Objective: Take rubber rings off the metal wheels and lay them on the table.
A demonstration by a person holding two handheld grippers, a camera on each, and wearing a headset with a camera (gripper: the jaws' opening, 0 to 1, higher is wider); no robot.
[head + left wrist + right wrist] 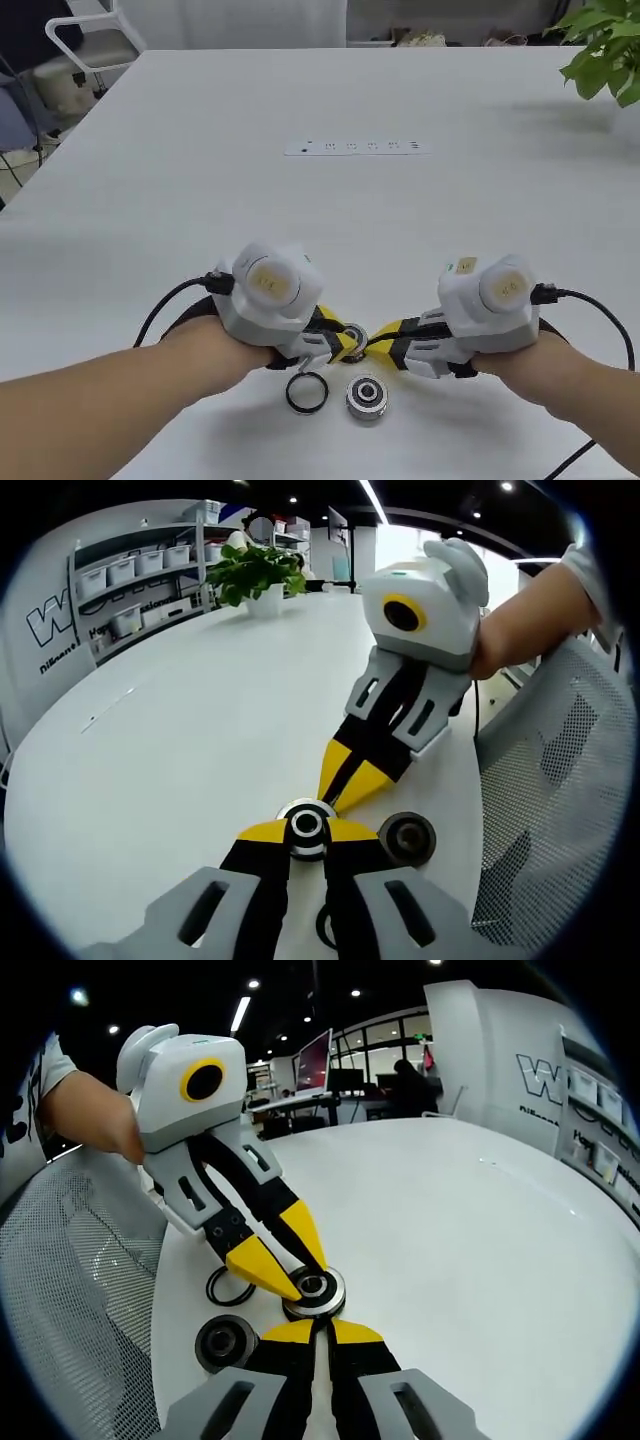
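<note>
A metal wheel with a black rubber ring around it is held just above the white table. My left gripper is shut on this wheel, one yellow tip on each side. My right gripper comes from the opposite side, and its yellow tips are pressed together at the wheel's rim, on the rubber ring's edge. On the table just in front of me lie a loose black rubber ring and a bare metal wheel.
A strip of sockets is set into the table's middle. A green plant stands at the far right and a white chair at the far left. A mesh chair back is close behind the grippers.
</note>
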